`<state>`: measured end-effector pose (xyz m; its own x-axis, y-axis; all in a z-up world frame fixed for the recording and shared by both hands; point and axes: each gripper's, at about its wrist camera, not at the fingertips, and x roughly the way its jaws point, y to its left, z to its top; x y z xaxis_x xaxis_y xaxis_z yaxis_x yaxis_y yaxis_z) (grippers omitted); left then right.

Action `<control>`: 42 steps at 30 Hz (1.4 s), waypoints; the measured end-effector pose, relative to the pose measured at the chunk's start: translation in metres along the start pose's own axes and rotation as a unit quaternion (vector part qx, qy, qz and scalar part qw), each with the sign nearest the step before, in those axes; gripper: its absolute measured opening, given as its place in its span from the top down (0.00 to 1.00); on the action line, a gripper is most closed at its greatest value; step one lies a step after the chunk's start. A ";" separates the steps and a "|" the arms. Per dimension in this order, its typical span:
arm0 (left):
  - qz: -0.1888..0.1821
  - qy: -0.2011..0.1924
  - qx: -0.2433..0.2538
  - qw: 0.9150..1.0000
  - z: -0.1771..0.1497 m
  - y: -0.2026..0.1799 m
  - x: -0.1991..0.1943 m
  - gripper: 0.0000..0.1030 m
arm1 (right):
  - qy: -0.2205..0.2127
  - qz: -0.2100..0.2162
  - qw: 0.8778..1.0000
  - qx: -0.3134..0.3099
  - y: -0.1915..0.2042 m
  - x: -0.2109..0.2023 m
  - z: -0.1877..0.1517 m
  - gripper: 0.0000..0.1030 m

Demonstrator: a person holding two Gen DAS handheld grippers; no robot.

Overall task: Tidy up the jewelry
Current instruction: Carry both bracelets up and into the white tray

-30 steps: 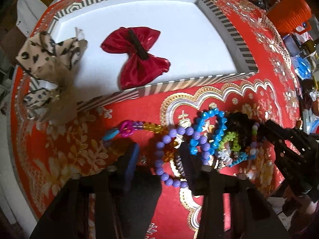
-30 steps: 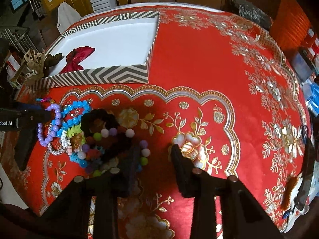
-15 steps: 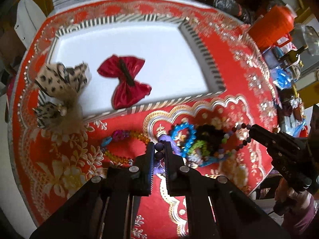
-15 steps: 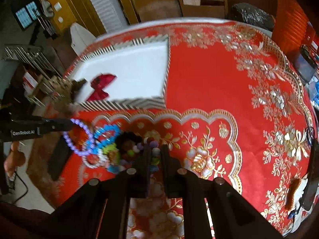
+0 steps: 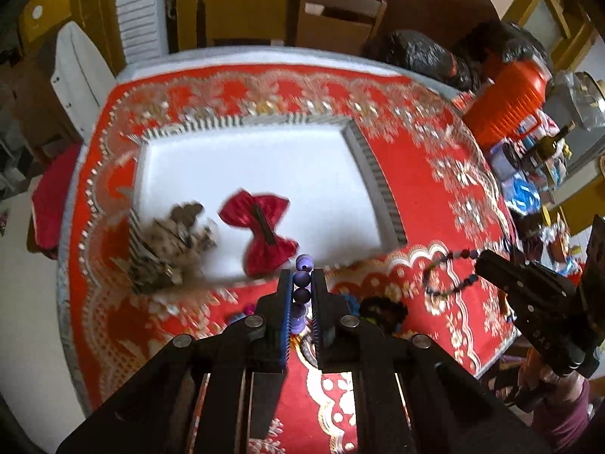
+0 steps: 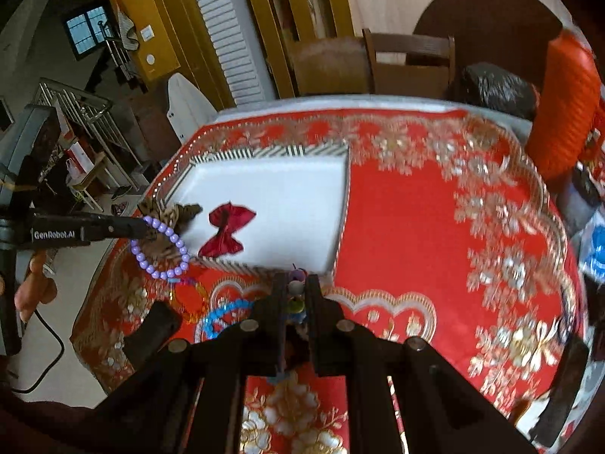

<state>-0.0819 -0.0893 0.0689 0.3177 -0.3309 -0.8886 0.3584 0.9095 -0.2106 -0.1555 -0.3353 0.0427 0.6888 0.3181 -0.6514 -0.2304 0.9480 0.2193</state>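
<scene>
My left gripper is shut on a purple bead bracelet and holds it high above the table; in the right wrist view the bracelet hangs as a loop from that gripper. My right gripper is shut on a multicoloured bead bracelet, which in the left wrist view dangles from it. The white tray with a striped rim holds a red bow. A leopard bow lies over its near-left corner.
More bracelets lie on the red and gold tablecloth in front of the tray. An orange container, bottles and clutter stand at the right. Chairs stand beyond the table.
Both grippers closed on bracelets in the pile, then lifted them well above the table. The views pulled back and the tray now looks farther away.
</scene>
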 end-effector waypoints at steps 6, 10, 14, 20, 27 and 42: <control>0.034 -0.017 -0.004 0.999 0.022 0.014 -0.007 1.00 | -0.009 0.003 1.000 -0.020 0.010 0.006 0.024 0.91; 0.057 -0.019 -0.007 0.998 0.035 0.027 -0.002 1.00 | -0.006 0.002 0.999 -0.033 0.018 0.019 0.038 0.91; 0.070 -0.019 -0.014 0.997 0.046 0.040 0.003 1.00 | 0.000 0.001 0.999 -0.046 0.025 0.034 0.053 0.91; 0.084 -0.011 -0.022 0.996 0.067 0.064 0.017 1.00 | 0.013 -0.002 0.998 -0.064 0.035 0.062 0.072 0.91; 0.091 0.010 -0.026 0.995 0.088 0.086 0.043 1.00 | 0.044 -0.010 0.997 -0.062 0.032 0.107 0.090 0.91; 0.091 0.056 -0.064 0.992 0.116 0.131 0.110 1.00 | 0.082 -0.050 0.994 -0.059 0.009 0.190 0.125 0.91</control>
<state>0.1016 -0.0353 -0.0091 0.2642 -0.1344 -0.9550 0.1879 0.9784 -0.0857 0.0592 -0.2668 0.0118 0.5937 0.2084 -0.7772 -0.2523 0.9654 0.0662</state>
